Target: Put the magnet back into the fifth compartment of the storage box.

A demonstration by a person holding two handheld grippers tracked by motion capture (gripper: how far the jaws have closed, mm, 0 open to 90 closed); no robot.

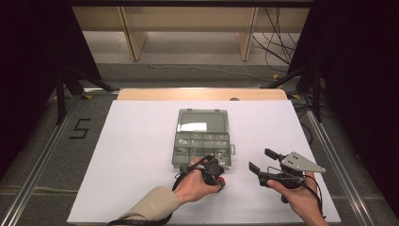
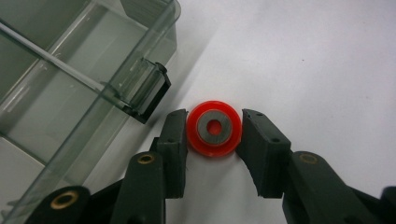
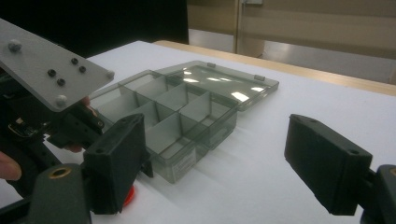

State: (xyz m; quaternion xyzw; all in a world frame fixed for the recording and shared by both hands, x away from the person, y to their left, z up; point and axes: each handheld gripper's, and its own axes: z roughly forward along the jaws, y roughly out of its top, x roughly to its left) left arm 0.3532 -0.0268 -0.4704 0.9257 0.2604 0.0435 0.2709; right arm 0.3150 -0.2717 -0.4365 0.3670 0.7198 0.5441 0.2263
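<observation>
The left gripper (image 2: 214, 133) has its two black jaws closed in on a small red plastic disc with a grey metal ring set in its middle (image 2: 214, 128), one pad against each side of its rim. The disc lies flat on the white table covering (image 2: 303, 56), its centre hole facing straight up; being round, it has no long axis to speak of. It sits just off the near right corner of the clear smoky plastic compartment box (image 2: 70, 88), close by the box's front latch (image 2: 152, 91). Seen from above, the box (image 1: 201, 146) stands mid-table with its lid laid open on the far side. Off to the right, well apart from the box, the right gripper (image 1: 263, 162) hovers with its jaws spread wide, holding nothing.
</observation>
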